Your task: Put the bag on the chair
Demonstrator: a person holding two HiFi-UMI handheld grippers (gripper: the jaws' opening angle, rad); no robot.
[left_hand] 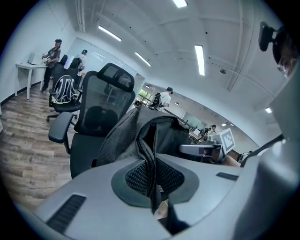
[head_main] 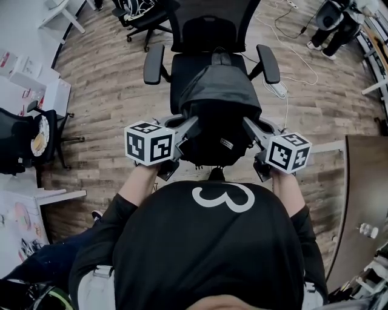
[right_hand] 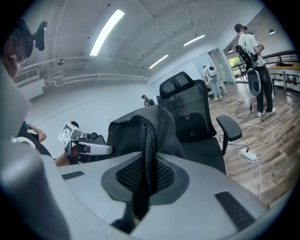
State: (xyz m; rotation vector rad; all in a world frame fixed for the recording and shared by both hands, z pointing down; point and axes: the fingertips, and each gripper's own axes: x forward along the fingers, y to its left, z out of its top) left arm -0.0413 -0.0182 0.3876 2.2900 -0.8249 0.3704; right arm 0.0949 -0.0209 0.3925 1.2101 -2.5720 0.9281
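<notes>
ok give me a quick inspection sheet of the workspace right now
surface: wood floor
job's things: dark bag held over the front of the black office chair; resting or not, can't tell
clutter: bottle on brown table
grippers: left gripper and right gripper, jaws shut on the bag's sides
cables: white cable and power strip on the floor
surroundings: second chair, white desks, person standing

with the bag [head_main: 218, 103] hung between my left gripper [head_main: 193, 126] and right gripper [head_main: 247, 126], the seat [head_main: 177, 85] ahead was fenced by the left armrest [head_main: 154, 63], the right armrest [head_main: 268, 63] and the backrest [head_main: 213, 33]. bare floor [head_main: 103, 91] lay open to the left; a power strip [head_main: 277, 89] and cable [head_main: 303, 77] lay on the right.
</notes>
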